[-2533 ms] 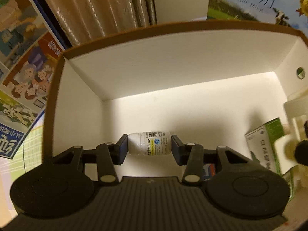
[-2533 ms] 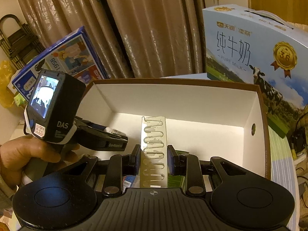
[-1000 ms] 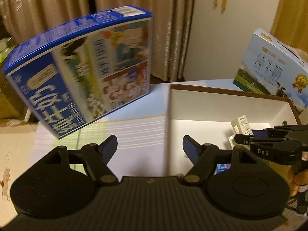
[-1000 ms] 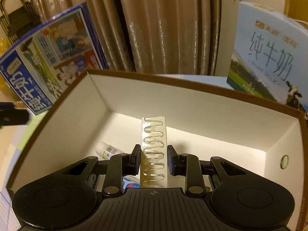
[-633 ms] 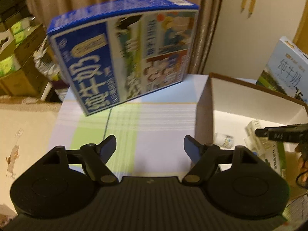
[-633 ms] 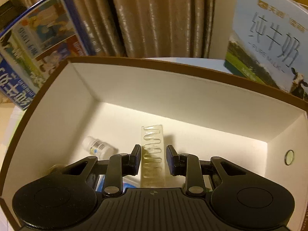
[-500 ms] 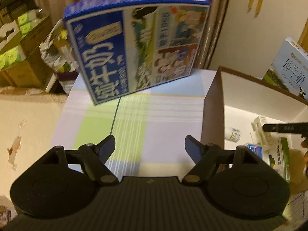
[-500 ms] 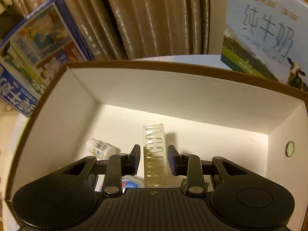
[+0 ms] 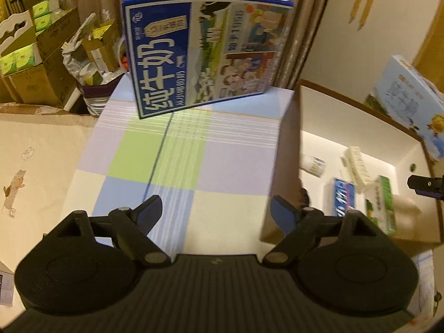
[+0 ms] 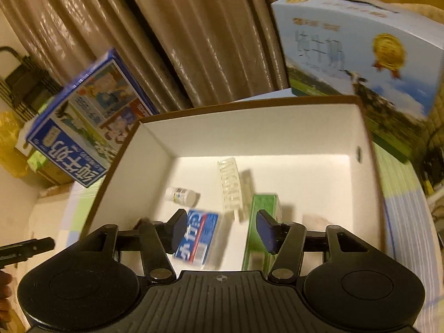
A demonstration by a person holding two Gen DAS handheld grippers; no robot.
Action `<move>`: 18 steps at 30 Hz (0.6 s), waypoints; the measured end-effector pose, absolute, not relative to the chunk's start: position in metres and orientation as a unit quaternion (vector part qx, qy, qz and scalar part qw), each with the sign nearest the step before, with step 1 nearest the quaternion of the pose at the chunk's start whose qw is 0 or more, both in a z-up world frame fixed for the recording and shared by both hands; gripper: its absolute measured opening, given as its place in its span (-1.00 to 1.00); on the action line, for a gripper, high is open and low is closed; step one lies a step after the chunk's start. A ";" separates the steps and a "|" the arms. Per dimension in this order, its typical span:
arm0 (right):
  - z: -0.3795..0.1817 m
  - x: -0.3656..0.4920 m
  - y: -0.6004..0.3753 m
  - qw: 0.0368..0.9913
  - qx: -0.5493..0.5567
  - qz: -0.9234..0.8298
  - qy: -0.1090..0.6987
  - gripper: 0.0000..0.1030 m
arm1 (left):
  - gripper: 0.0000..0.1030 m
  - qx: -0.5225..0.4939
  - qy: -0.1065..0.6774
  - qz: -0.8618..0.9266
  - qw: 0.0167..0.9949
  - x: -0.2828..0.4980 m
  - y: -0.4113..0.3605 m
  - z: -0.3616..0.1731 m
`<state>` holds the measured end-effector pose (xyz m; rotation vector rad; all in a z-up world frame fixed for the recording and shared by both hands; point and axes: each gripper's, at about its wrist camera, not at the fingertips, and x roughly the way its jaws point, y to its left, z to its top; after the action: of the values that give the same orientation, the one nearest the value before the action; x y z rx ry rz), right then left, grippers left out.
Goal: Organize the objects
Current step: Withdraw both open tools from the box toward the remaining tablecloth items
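Observation:
A brown box with white inside (image 10: 155,152) (image 9: 294,127) holds a clear hair clip (image 10: 230,186) (image 9: 359,165), a small white pill bottle (image 10: 181,194) (image 9: 313,163), a blue packet (image 10: 197,238) (image 9: 342,197) and a green carton (image 10: 259,222) (image 9: 384,202). My right gripper (image 10: 222,230) hangs above the box, its jaws opening with nothing pressed between them; the clip lies loose on the box floor. My left gripper (image 9: 215,211) is over the checked tablecloth (image 9: 194,161) left of the box, its jaws opening and empty.
A blue milk carton box (image 9: 202,50) (image 10: 83,127) stands at the table's far side. A pale blue milk box (image 10: 358,44) (image 9: 408,100) stands behind the brown box. Curtains (image 10: 166,33) hang behind. Stacked cardboard boxes (image 9: 36,63) sit off the table's left.
My right gripper let go of the hair clip, opened and rose; the clip now lies in the box. My left gripper swung left away from the box over the cloth.

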<state>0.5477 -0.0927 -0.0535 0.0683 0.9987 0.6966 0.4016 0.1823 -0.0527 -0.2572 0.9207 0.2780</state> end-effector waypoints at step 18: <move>-0.011 0.431 -0.178 0.830 0.057 0.314 0.457 0.31 | 0.61 -0.097 0.457 0.066 0.881 0.318 0.097 -0.041</move>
<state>0.4312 -0.1778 -0.0108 0.1210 0.9689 0.6661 0.3178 0.0967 -0.0406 -0.2024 0.9527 0.1380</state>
